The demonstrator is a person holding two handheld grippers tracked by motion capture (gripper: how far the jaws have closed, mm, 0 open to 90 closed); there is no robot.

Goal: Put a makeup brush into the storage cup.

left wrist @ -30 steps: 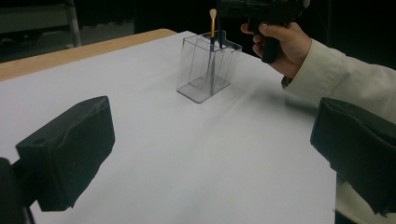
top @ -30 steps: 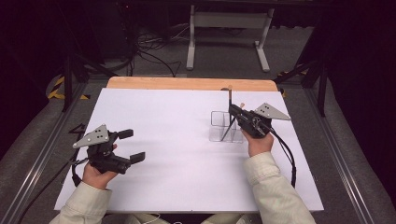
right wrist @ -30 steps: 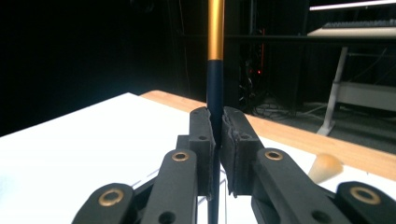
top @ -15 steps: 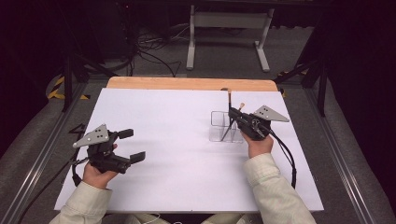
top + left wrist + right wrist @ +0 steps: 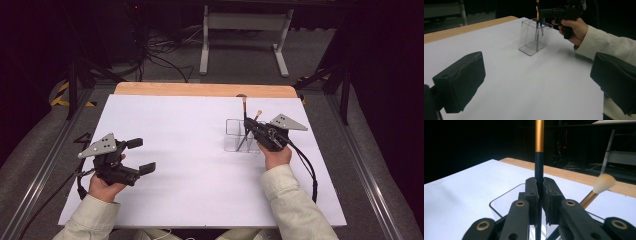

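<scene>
Standing upright at centre frame, the brush (image 5: 539, 157) is clenched by the right gripper (image 5: 539, 192) directly above the clear holder (image 5: 236, 135); the left gripper (image 5: 136, 156) rests released at lower left.

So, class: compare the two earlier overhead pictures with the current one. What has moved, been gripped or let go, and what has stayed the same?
Nothing has visibly changed. The right gripper stays shut on the dark brush handle standing upright in the clear holder, the second brush still leans in the holder, and the left gripper stays open and empty over the white table.
</scene>
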